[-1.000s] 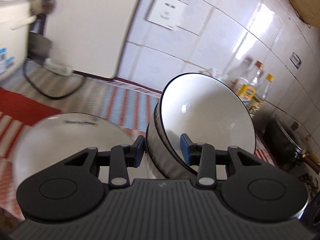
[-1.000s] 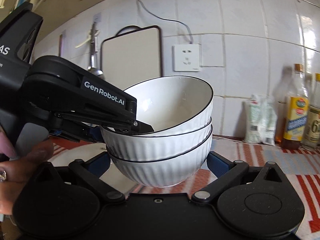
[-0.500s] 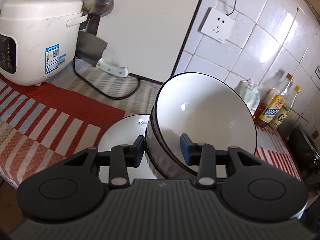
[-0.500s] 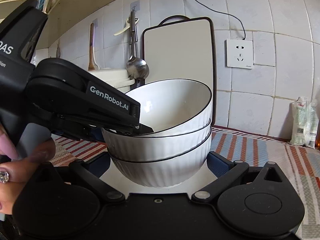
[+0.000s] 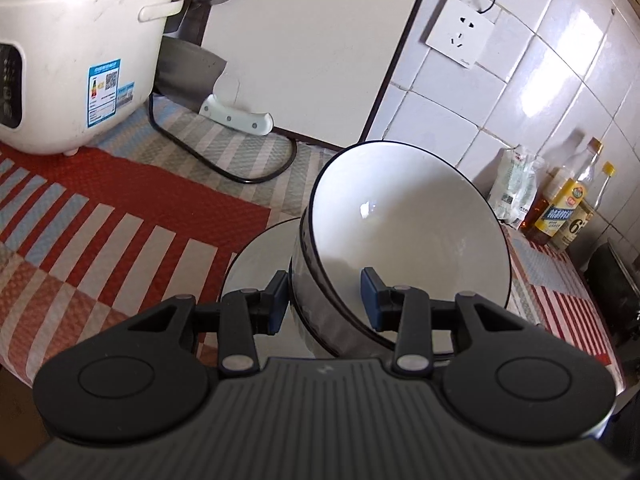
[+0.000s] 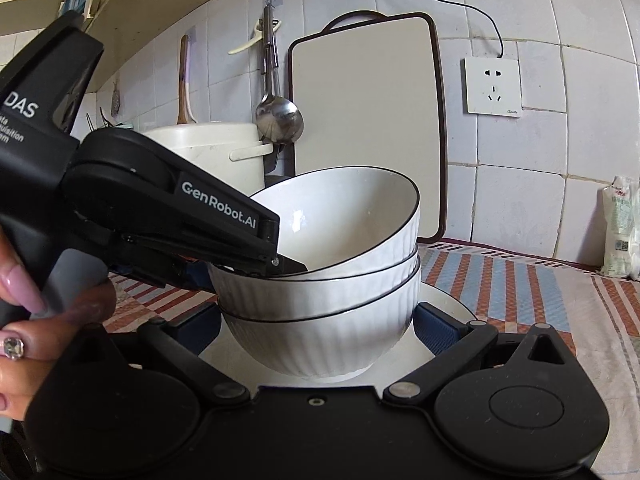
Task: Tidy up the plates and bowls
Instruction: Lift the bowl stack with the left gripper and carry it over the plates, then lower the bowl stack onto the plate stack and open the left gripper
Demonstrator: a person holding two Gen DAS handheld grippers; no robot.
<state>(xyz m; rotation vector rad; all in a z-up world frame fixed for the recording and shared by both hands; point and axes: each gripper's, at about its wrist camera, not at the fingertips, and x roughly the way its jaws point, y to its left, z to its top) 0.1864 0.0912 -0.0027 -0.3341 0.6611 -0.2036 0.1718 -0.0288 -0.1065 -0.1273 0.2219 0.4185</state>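
A stack of three white bowls [image 5: 408, 232] with black rims tilts in the left wrist view. My left gripper [image 5: 325, 300] is shut on the stack's near wall, one pad inside the top bowl and one outside. From the right wrist view the stack [image 6: 332, 292] sits between my right gripper's [image 6: 320, 328] blue pads, which press the lowest bowl's ribbed sides. The left gripper [image 6: 288, 264] reaches in from the left, held by a hand. A white plate [image 5: 256, 264] lies right under the stack [image 6: 444, 320]; I cannot tell whether the bowls touch it.
A white rice cooker [image 5: 72, 60] stands at the back left, its black cord [image 5: 224, 168] looping on the striped cloth. A cutting board [image 5: 312, 40] leans on the tiled wall with a cleaver [image 5: 236, 120] beside it. Bottles [image 5: 568, 208] and a bag [image 6: 620, 232] stand at the right.
Both grippers carried the bowl stack leftward along the counter and lower, so the rice cooker came into view and the plate now lies under the stack. Both grips are unchanged.
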